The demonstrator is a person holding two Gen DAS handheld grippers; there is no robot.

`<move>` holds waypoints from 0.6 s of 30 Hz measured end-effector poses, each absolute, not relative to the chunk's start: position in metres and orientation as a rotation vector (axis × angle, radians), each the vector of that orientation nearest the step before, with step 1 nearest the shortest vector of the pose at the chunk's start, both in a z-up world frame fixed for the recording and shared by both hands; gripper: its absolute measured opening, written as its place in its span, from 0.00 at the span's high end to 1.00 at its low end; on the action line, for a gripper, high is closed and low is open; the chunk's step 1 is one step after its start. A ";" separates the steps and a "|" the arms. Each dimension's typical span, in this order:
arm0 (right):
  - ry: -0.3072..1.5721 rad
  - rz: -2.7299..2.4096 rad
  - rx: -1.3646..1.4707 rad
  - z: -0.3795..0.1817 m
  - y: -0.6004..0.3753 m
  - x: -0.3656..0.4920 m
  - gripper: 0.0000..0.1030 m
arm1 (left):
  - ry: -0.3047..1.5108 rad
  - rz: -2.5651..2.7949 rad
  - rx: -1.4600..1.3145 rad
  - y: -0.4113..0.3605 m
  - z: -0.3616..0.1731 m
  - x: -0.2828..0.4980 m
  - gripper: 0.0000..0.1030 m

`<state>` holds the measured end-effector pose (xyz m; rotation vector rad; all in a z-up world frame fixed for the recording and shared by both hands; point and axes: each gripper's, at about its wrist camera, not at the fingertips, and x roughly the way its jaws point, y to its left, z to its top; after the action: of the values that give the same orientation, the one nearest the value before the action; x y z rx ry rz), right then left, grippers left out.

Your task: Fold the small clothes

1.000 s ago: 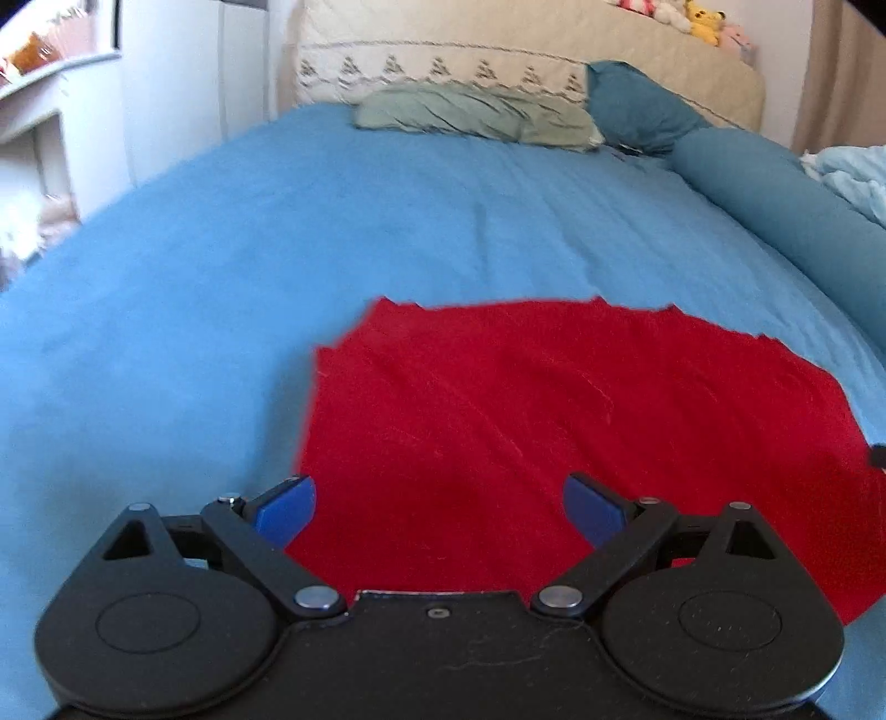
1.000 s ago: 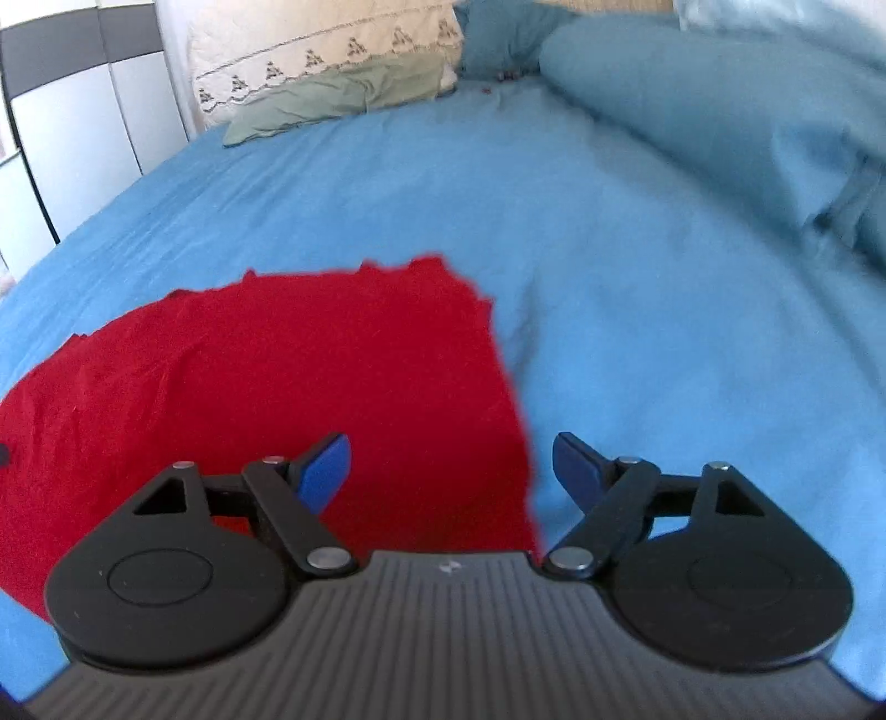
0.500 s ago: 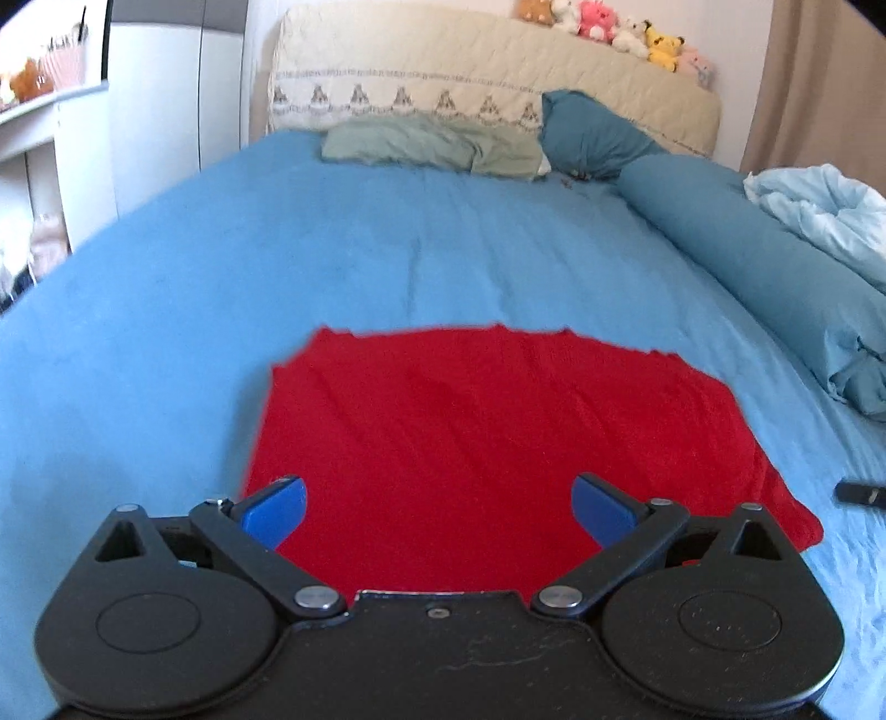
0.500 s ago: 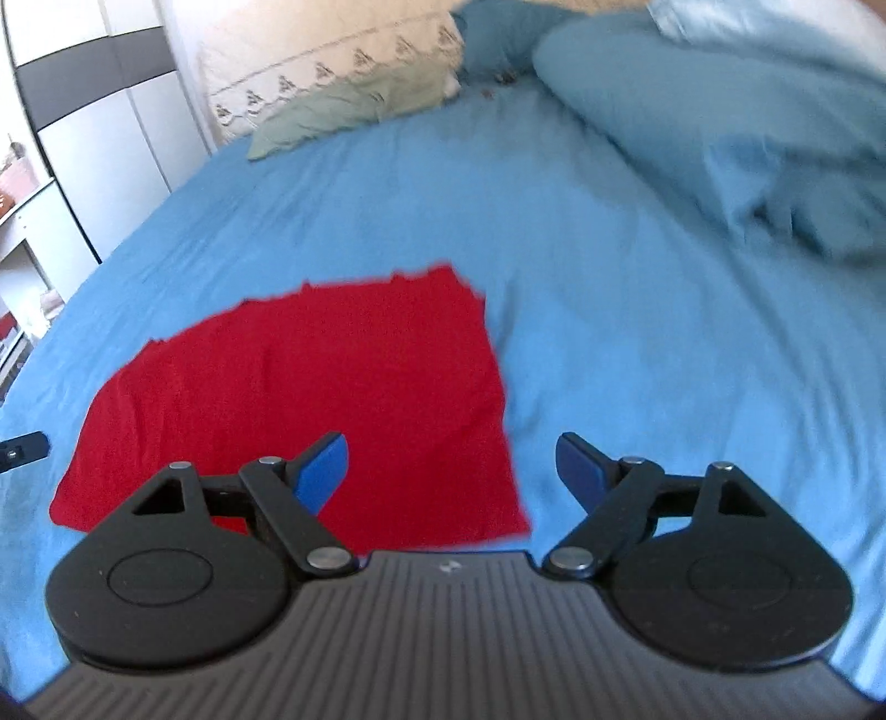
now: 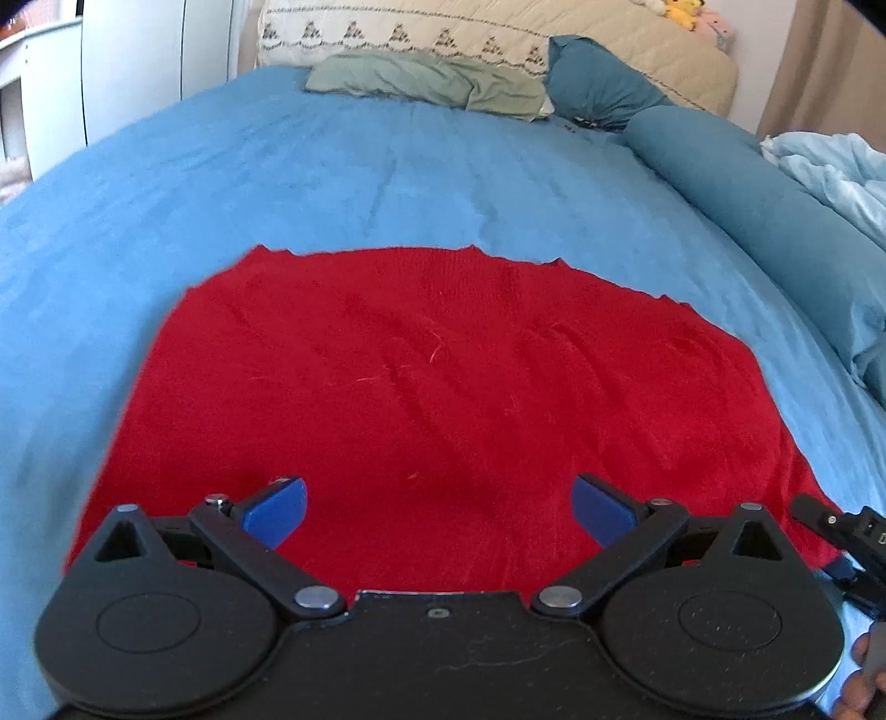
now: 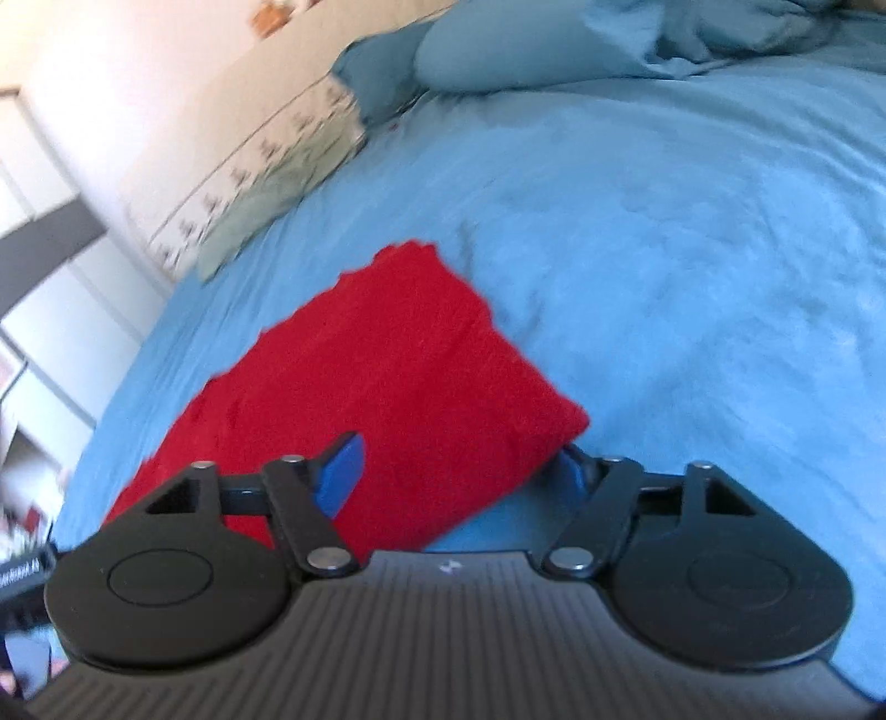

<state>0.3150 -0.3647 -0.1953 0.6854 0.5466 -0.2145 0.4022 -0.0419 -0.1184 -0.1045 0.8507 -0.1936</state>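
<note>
While spread wide, right tool (image 6: 459, 462) straddles red cloth (image 6: 387, 387) corner.

Right gripper (image 6: 462, 471) rolled sideways, dropped to red cloth (image 6: 382, 387) corner; left gripper (image 5: 437, 507) moved closer over cloth.

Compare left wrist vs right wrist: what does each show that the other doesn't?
Left wrist only: the whole red cloth lying flat, the left gripper open over its near edge, plush toys on the headboard, and the tip of the other gripper at the right edge.

Right wrist only: the right gripper rolled to one side, open, straddling the cloth's near right corner, one finger over it and the other partly hidden beneath; white cabinets at left.

Both: the cloth, the blue bedspread, the pillows.
</note>
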 end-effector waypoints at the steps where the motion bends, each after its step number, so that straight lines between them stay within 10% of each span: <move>1: 0.538 -0.220 0.688 -0.196 -0.366 0.319 0.25 | 0.857 -0.192 -0.110 -0.043 -0.120 0.406 0.00; 9: 0.560 -0.221 0.705 -0.197 -0.376 0.334 0.70 | 0.903 -0.158 -0.065 -0.057 -0.136 0.435 0.00; 18: 0.513 -0.139 0.642 -0.119 -0.337 0.362 0.76 | 0.975 -0.156 0.028 -0.062 -0.141 0.449 0.00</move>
<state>0.3623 -0.3372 -0.1188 0.6425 0.5135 -0.1386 0.4490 -0.0623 -0.1405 0.0284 0.9749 -0.1559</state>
